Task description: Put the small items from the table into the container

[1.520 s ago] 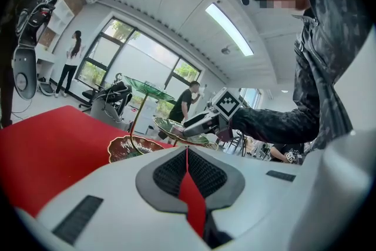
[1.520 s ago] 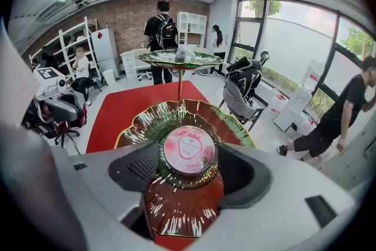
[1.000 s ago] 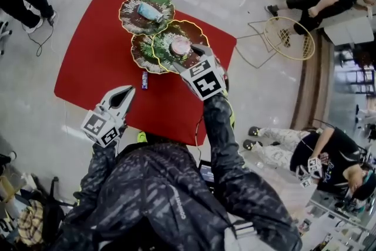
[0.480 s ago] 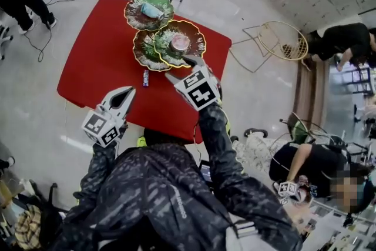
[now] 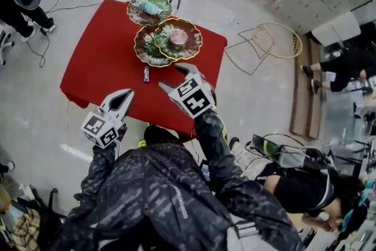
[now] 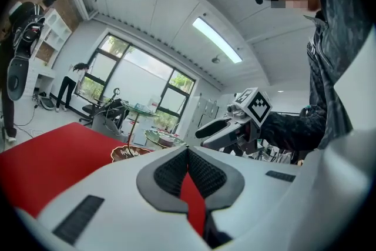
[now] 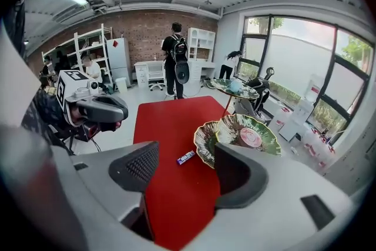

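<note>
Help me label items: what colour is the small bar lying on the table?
The bar is blue; right gripper view.

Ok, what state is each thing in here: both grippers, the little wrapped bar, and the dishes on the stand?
left gripper: shut, nothing between its jaws.
right gripper: open, empty, above the table.
wrapped bar: lying flat on the red table, outside the dishes.
front dish: holds a pink round item.
top dish: holds a pale blue item.
</note>
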